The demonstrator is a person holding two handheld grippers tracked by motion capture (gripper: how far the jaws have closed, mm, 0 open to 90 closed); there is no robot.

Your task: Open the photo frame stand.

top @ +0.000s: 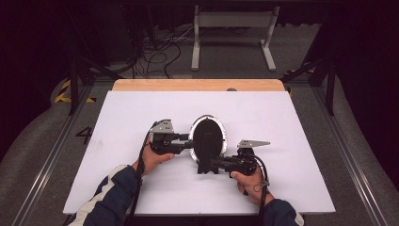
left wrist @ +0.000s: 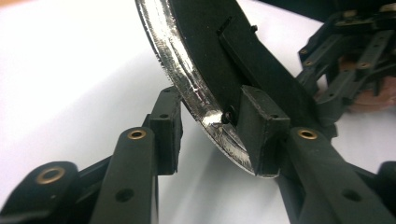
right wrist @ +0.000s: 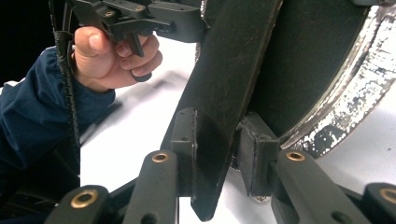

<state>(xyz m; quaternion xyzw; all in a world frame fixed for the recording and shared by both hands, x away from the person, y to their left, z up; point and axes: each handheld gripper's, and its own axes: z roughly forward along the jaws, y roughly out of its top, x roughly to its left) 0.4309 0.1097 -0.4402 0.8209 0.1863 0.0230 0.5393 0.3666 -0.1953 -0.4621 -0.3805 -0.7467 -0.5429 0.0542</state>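
Oval mirror point(top: 208, 138), black-backed with a worn silvery rim, stands near the middle of the white surface point(top: 141, 108), back towards the person, its black stand at 6 o'clock. It seems to be steadied from two sides so the frame and the stand can be worked against each other.

At 9 o'clock of the mirror, the left gripper point(top: 190, 144) has its jaws set either side of the rim. The left gripper view point(left wrist: 210, 135) shows what the high view cannot: the right-hand pad lies against the black back beside a small screw, while the left-hand pad stands just clear of the silver edge, so the jaws are partly closed but not yet clamped.

At 5 o'clock, the right gripper point(top: 217, 163) holds the stand. The right gripper view point(right wrist: 217, 154) shows its pads pressed on both faces of the flat black strut point(right wrist: 224, 93), a firm hold that the high view hides.
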